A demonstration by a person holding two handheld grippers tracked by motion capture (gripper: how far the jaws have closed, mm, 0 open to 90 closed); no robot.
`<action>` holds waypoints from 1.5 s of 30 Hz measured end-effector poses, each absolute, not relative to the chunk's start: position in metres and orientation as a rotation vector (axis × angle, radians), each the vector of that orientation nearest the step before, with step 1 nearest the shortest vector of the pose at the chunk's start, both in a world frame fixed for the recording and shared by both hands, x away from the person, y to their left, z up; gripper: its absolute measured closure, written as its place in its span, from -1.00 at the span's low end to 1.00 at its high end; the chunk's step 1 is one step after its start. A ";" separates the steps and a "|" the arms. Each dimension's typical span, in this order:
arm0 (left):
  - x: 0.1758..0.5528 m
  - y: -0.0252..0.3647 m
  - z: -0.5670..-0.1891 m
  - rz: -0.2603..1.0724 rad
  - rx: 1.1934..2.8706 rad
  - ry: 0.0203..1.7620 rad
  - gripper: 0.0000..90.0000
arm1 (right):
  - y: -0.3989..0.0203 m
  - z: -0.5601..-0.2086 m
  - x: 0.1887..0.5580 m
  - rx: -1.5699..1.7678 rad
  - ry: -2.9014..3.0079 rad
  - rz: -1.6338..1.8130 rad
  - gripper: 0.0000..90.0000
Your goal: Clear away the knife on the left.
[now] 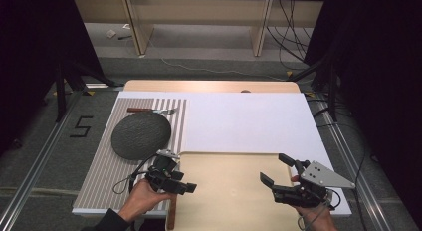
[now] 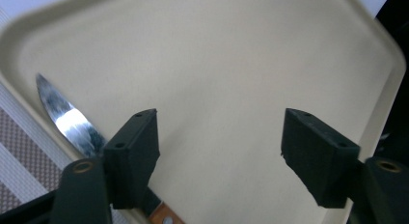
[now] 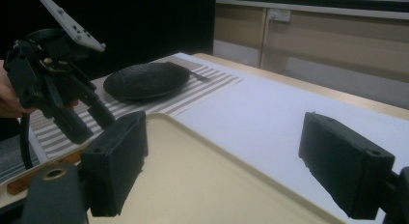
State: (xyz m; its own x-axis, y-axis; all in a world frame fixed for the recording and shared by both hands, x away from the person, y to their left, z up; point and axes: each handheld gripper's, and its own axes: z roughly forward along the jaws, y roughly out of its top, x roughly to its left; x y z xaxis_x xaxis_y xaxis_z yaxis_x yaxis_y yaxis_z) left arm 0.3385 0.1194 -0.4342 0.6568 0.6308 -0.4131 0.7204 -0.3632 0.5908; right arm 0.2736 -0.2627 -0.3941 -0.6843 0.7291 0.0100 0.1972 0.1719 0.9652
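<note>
A knife with a wooden handle [image 1: 171, 213] lies along the left rim of a beige tray [image 1: 234, 191]. In the left gripper view its shiny blade [image 2: 67, 120] rests on the tray [image 2: 231, 64], running under the left-hand jaw. My left gripper [image 1: 183, 182] hovers just above the knife, open [image 2: 219, 127], with nothing pressed between the pads. My right gripper [image 1: 273, 169] is open over the tray's right side, and nothing is between its jaws [image 3: 224, 132]. The right gripper view also takes in the left gripper [image 3: 91, 125] and the knife handle [image 3: 24, 181].
A striped placemat [image 1: 104, 166] at the left carries a dark round plate [image 1: 141, 135] and, beyond it, a fork [image 1: 158, 111]. A white mat [image 1: 244, 121] covers the table behind the tray. Cables trail on the floor past the far edge.
</note>
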 end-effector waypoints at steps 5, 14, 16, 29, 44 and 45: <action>0.336 0.125 -0.427 -0.123 1.971 1.005 -0.47 | -0.263 -0.394 0.273 0.873 1.993 1.529 -0.59; 0.333 0.130 -0.421 -0.125 1.874 0.940 -0.54 | -0.262 -0.394 0.273 0.872 1.995 1.530 -0.59; 0.333 0.130 -0.420 -0.121 1.864 0.925 -0.55 | -0.262 -0.394 0.273 0.872 1.995 1.530 -0.59; 0.329 0.143 -0.413 -0.065 1.772 0.823 -0.58 | -0.262 -0.394 0.273 0.873 1.996 1.531 -0.59; 0.323 0.163 -0.409 0.089 1.737 0.733 -0.58 | -0.262 -0.394 0.273 0.872 1.997 1.532 -0.59; 0.322 0.164 -0.408 0.097 1.731 0.731 -0.58 | -0.262 -0.394 0.273 0.872 1.996 1.533 -0.59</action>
